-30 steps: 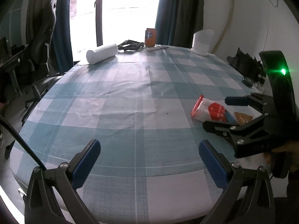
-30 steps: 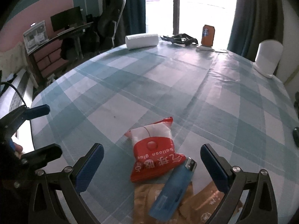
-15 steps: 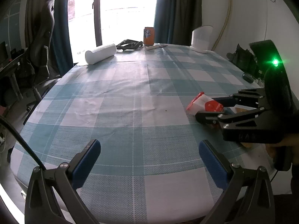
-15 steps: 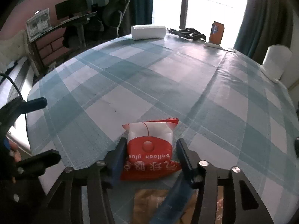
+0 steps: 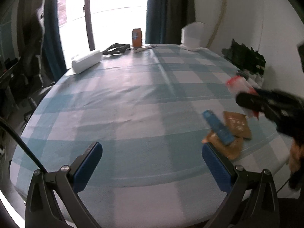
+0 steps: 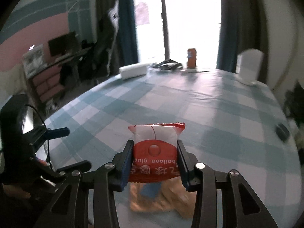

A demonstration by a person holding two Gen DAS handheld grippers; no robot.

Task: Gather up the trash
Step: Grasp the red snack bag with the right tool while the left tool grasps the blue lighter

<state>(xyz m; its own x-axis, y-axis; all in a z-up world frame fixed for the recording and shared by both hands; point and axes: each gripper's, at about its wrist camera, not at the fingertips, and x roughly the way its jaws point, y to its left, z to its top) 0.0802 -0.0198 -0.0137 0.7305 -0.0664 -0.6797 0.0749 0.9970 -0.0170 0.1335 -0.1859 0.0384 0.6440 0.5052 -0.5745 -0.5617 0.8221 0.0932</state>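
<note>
A red and white "balloon glue" packet (image 6: 154, 138) is lifted off the checked tablecloth (image 6: 190, 104). My right gripper (image 6: 154, 142) has its blue pads pressed on both sides of it, jaws still closing. In the left wrist view the same packet (image 5: 237, 84) hangs blurred at the right in the right gripper (image 5: 247, 98). Below it on the cloth lie a blue lighter (image 5: 218, 127) and brown wrappers (image 5: 236, 123). My left gripper (image 5: 151, 148) stands open over the table's near edge with nothing between its fingers.
At the far end stand an orange can (image 5: 137, 37), a white roll (image 5: 86, 61), a white container (image 5: 191, 36) and a black folded object (image 5: 115, 48). A small dark object (image 6: 282, 130) lies near the right edge. An office chair (image 5: 36, 43) stands beyond the left edge.
The right gripper closed on the red and white packet and raised it off the cloth, uncovering the lighter and brown wrappers. The left gripper's view shifted across the table.
</note>
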